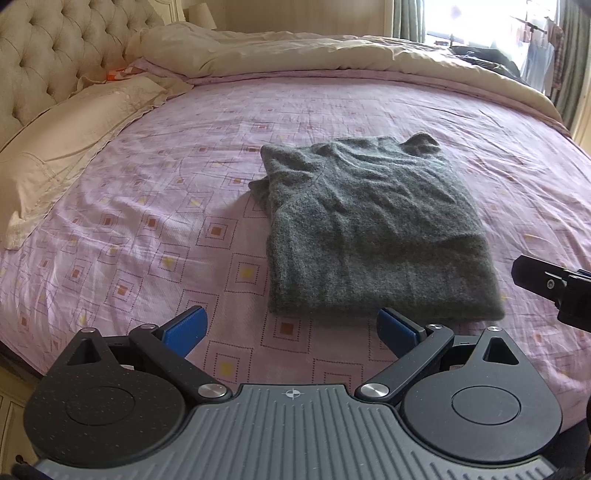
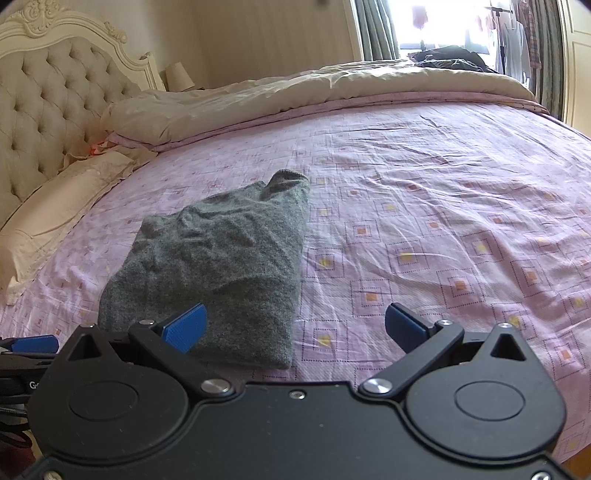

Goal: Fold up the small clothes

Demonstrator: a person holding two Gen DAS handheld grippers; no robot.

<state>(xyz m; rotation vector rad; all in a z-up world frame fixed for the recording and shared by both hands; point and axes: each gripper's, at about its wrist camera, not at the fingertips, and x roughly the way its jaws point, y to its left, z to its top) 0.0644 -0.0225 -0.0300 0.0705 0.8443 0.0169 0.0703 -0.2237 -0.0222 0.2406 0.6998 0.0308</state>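
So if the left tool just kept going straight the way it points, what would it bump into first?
Probably the grey sweater: the open left tool points at its near folded edge, low over the pink bedsheet. Depth is unclear; it could brush the sheet first.

bare sheet [image 2: 424, 236] around sweater [image 1: 365, 229], pillows [image 1: 62, 147] left

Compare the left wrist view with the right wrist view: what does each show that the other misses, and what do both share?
Left wrist only: the left gripper, open, near the grey sweater's hem.

Right wrist only: the carved headboard top and the right gripper, open.

Both: the folded sweater on the pink patterned sheet, the cream duvet, the pillow and the window.
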